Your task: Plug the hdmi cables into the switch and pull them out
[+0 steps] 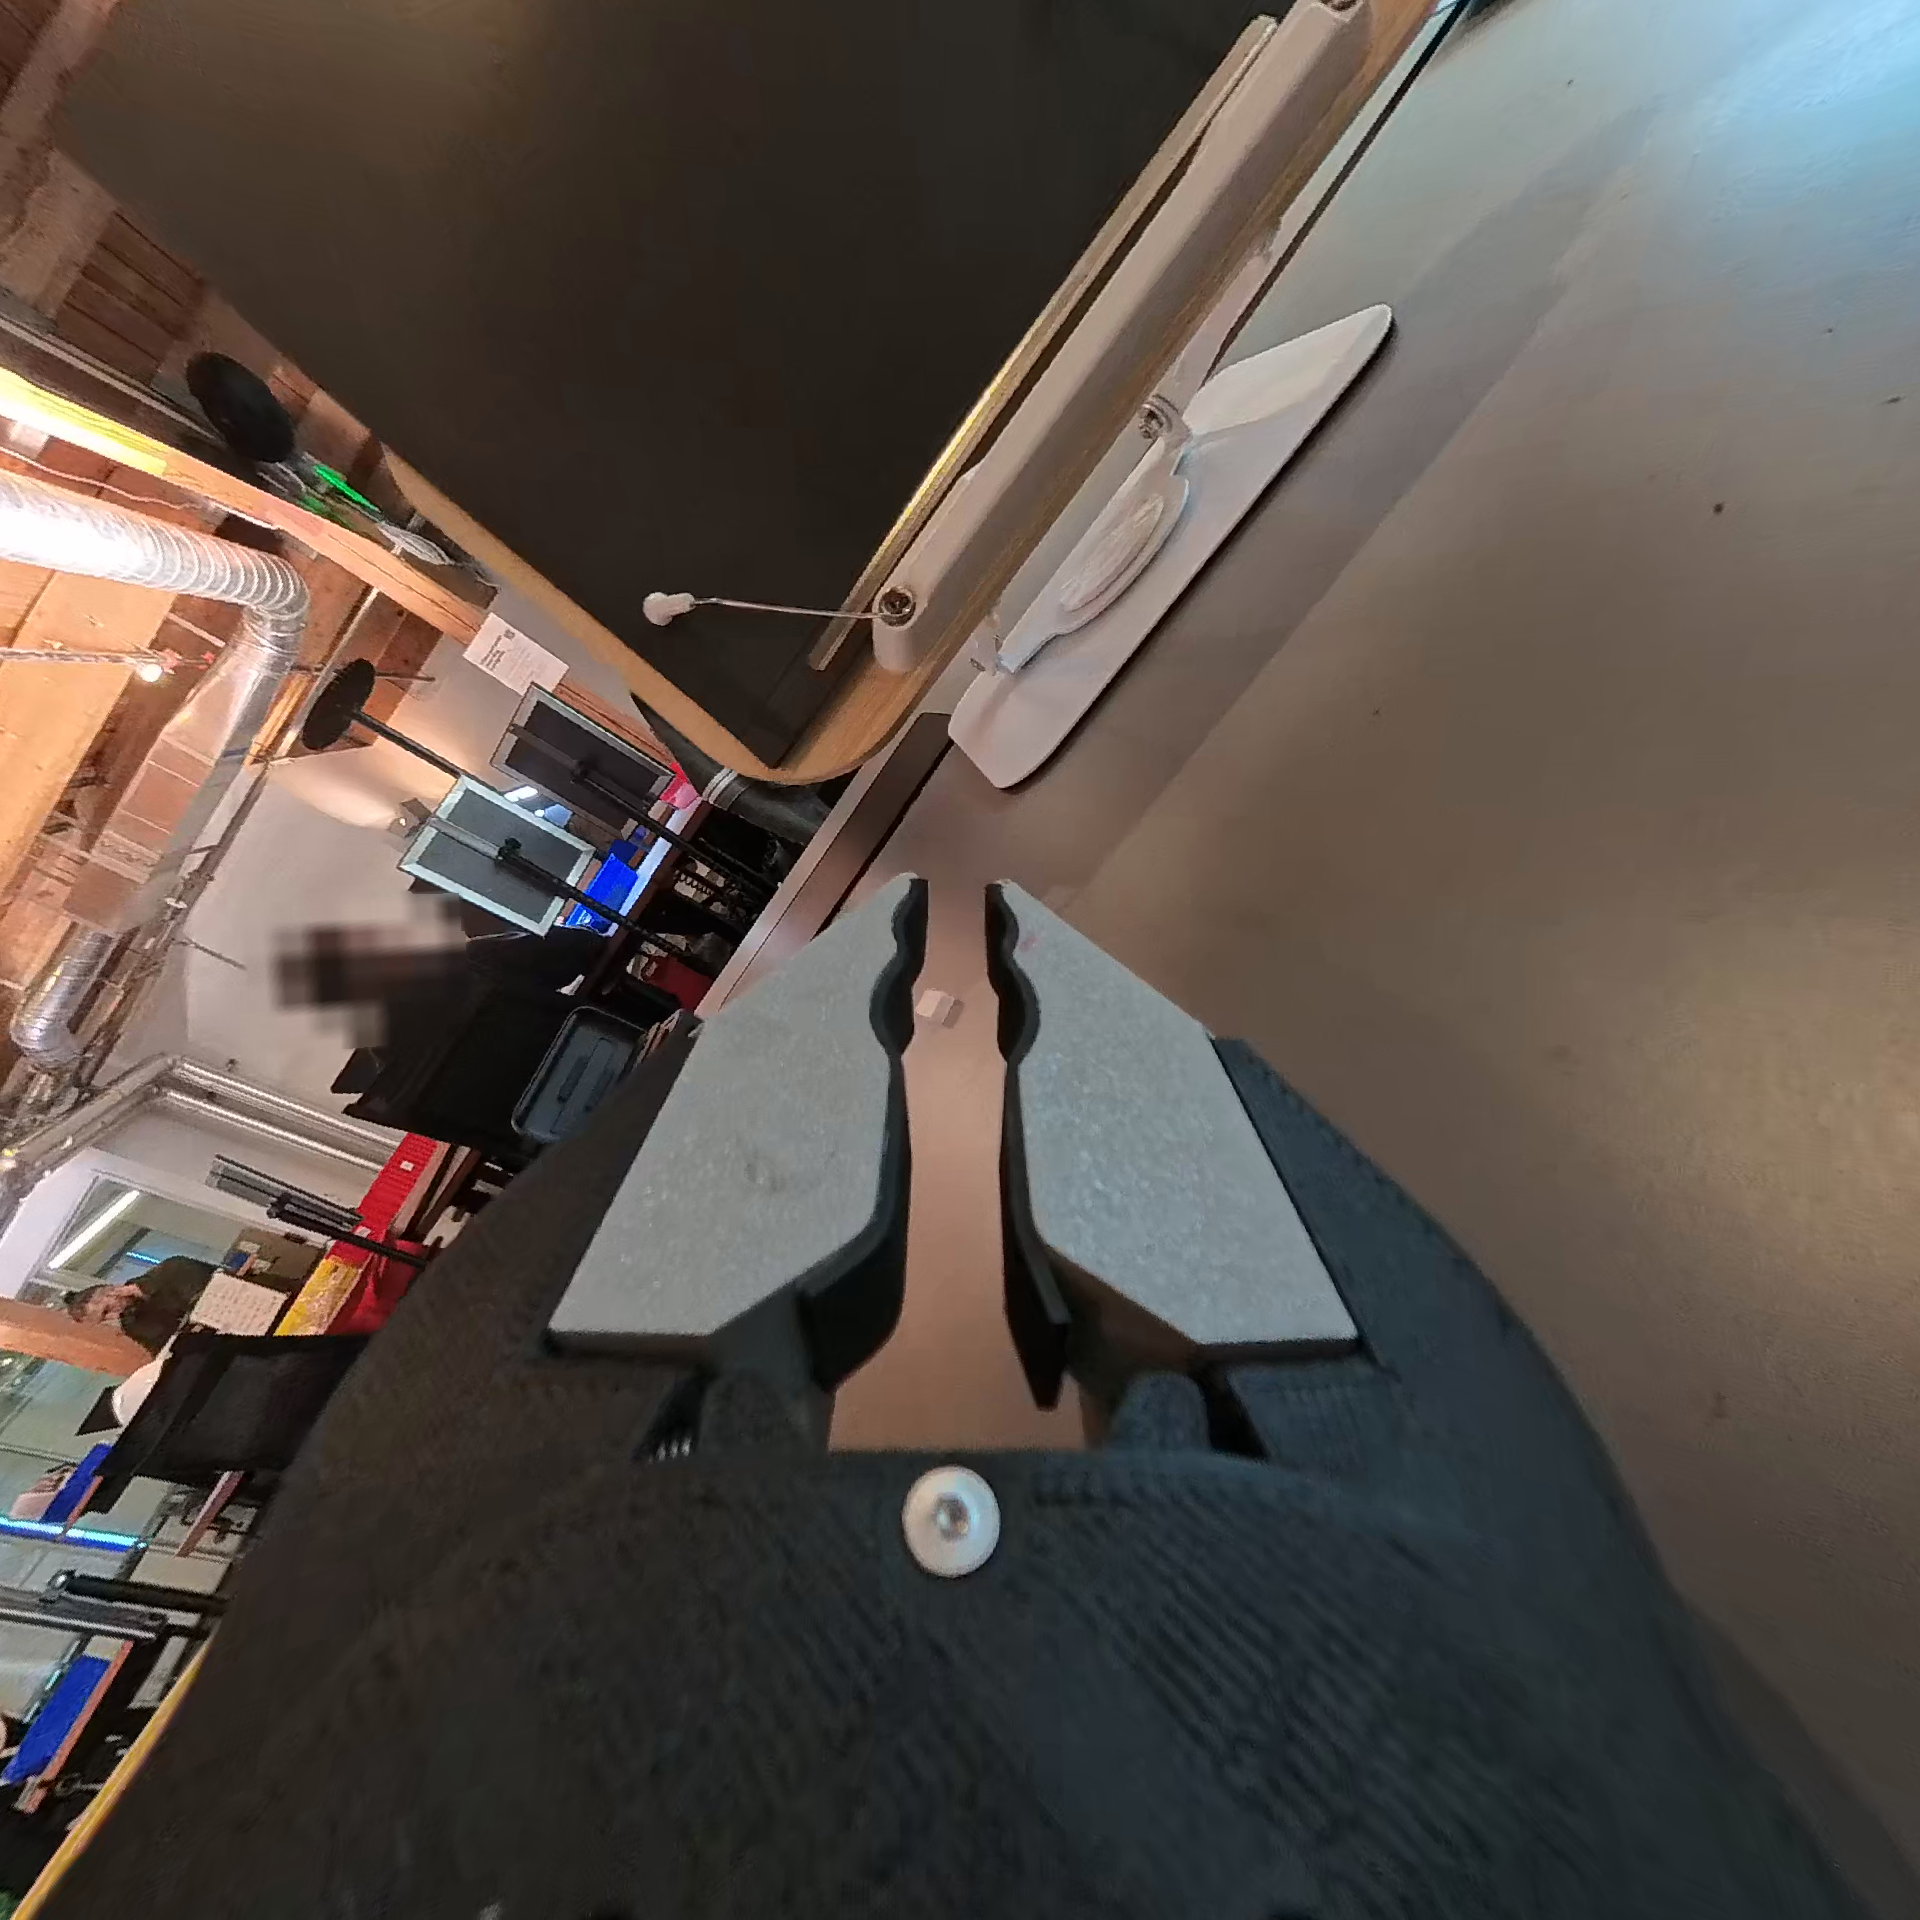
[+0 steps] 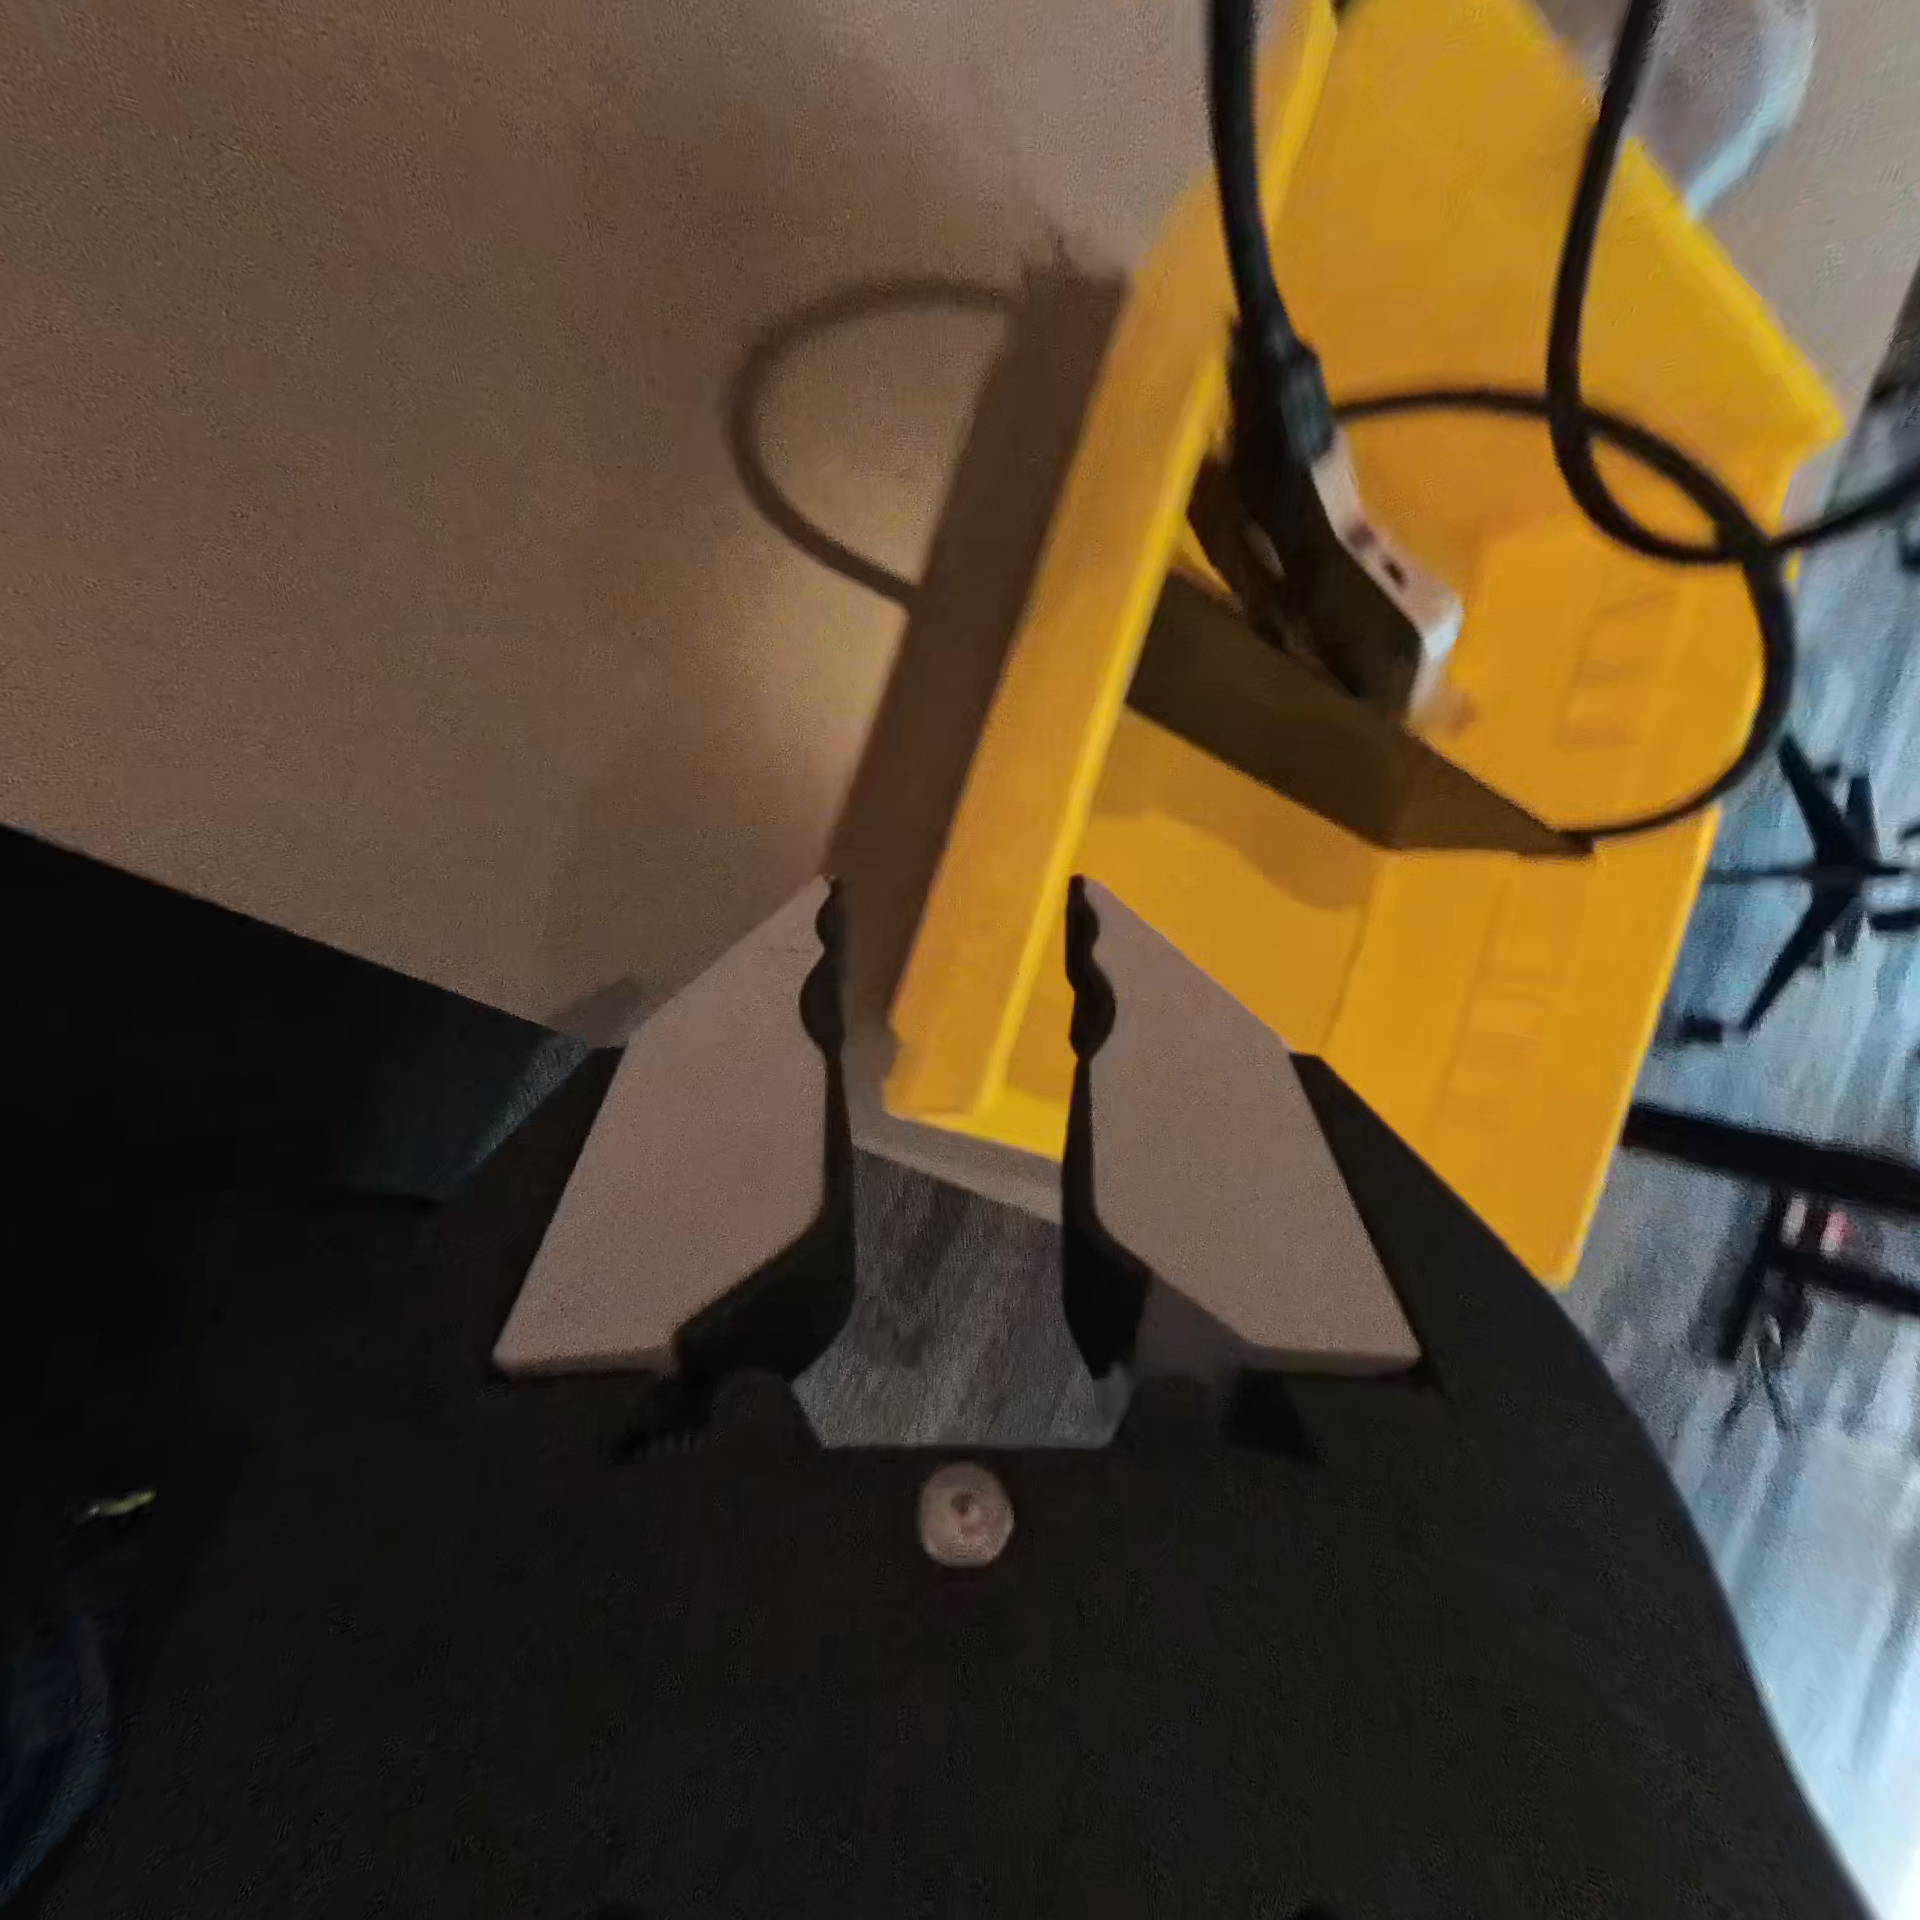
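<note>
In the blurred right wrist view, a yellow bin [image 2: 1049, 790] sits at the table's edge. A dark switch box [image 2: 1340, 748] lies in it. A black HDMI cable [image 2: 1252, 239] runs down to a plug [image 2: 1283, 416] that meets the switch; I cannot tell how deep it sits. A second black cable [image 2: 1704, 665] loops over the bin. My right gripper [image 2: 954, 883] is open and empty, just short of the bin's near corner. My left gripper [image 1: 956, 888] is open by a narrow gap and empty, low over the table [image 1: 1558, 935]. No cable or switch shows in the left wrist view.
A white mount plate [image 1: 1278, 416] holds a dark board with a wooden edge [image 1: 623, 312] standing on the table ahead of the left gripper. A small white scrap [image 1: 935, 1006] lies between its fingers. Beyond the table's edge are shelves, bins and a person. Floor and stand legs [image 2: 1829, 852] lie right of the bin.
</note>
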